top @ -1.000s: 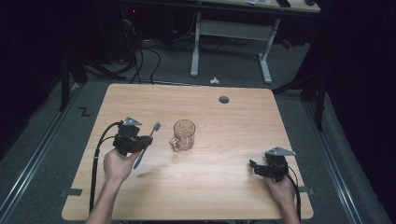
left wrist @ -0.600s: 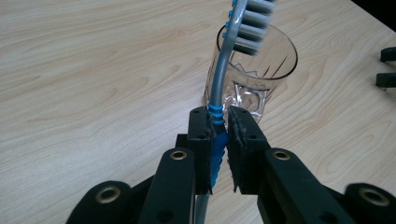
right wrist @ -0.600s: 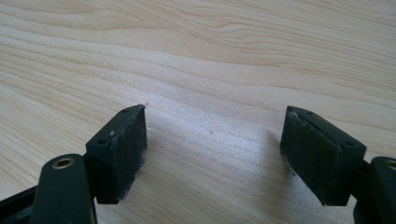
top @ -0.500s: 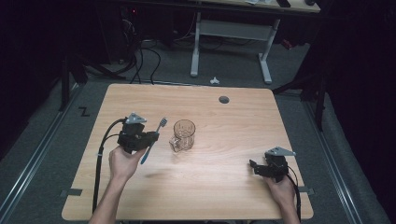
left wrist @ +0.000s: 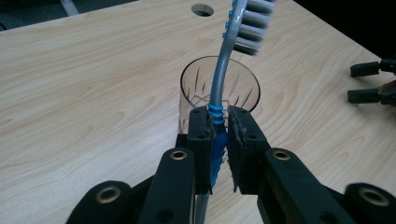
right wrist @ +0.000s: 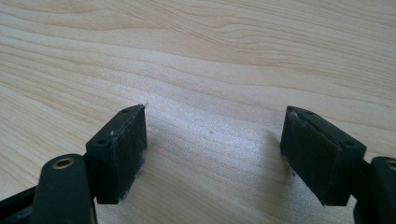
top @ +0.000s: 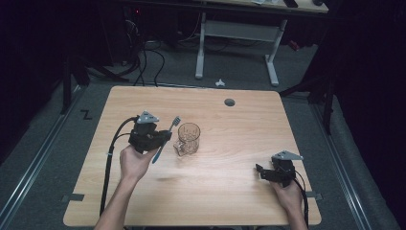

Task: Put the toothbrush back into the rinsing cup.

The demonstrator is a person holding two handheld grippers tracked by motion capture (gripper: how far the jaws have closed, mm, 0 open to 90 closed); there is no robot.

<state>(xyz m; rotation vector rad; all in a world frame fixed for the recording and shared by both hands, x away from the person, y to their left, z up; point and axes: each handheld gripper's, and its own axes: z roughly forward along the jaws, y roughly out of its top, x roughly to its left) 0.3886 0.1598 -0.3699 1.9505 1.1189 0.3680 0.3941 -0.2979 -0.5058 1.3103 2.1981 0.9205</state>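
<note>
A blue and grey toothbrush (top: 163,139) (left wrist: 223,74) is clamped by its handle in my left gripper (top: 163,138) (left wrist: 217,140), bristle head up and tilted toward the glass. A clear cut-glass mug (top: 187,139) (left wrist: 219,91) stands upright near the table's middle, just right of that gripper and directly behind the jaws in the left gripper view. My right gripper (top: 261,171) (right wrist: 215,154) rests low over the wood at the front right, jaws wide apart with only bare tabletop between them.
The wooden table (top: 230,191) has a round cable hole (top: 230,102) near its far edge. A black cable (top: 109,163) trails from the left gripper toward the front edge. A desk frame (top: 234,38) stands on the floor beyond the table.
My left gripper has carried the toothbrush up and to the right, closer to the mug. The right gripper has stayed where it was.
</note>
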